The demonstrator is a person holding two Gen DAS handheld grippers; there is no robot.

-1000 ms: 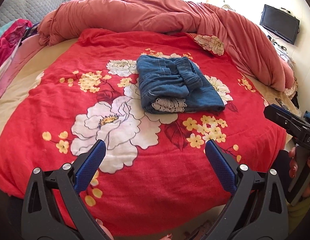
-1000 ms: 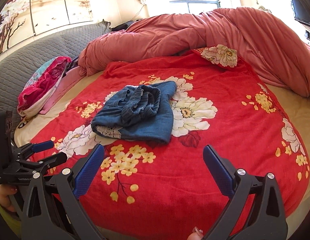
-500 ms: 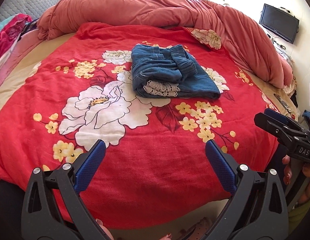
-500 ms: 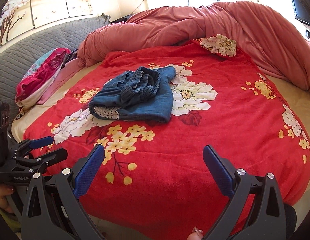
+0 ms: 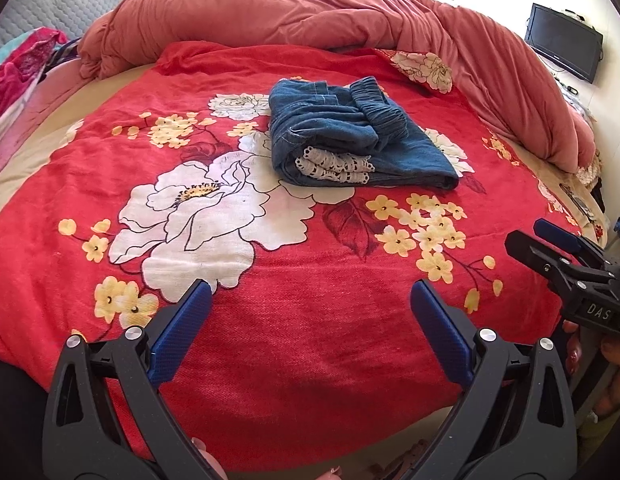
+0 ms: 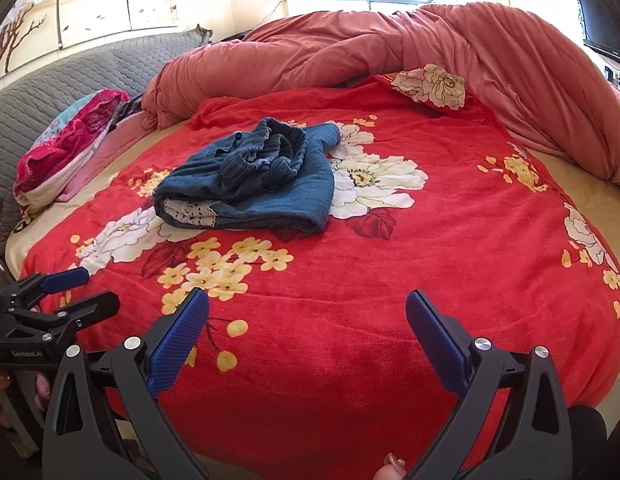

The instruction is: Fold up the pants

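Folded blue denim pants w/ white lace trim (image 5: 351, 140) lie on the red floral blanket (image 5: 270, 280), well ahead of both jaws. Left gripper (image 5: 310, 320) & right gripper (image 6: 308, 326) are spread wide, holding nothing. Fold looks done; if the waistband bunches, square it gently, don't drag.

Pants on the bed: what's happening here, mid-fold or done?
Looks done, or nearly. The denim pants lie in a compact folded bundle on the red floral blanket, lace trim showing at the near edge. A person holds both tools; the left tool and right tool are open, empty and hover over the blanket's near edge, well short of the pants. Nothing is touching the bundle.
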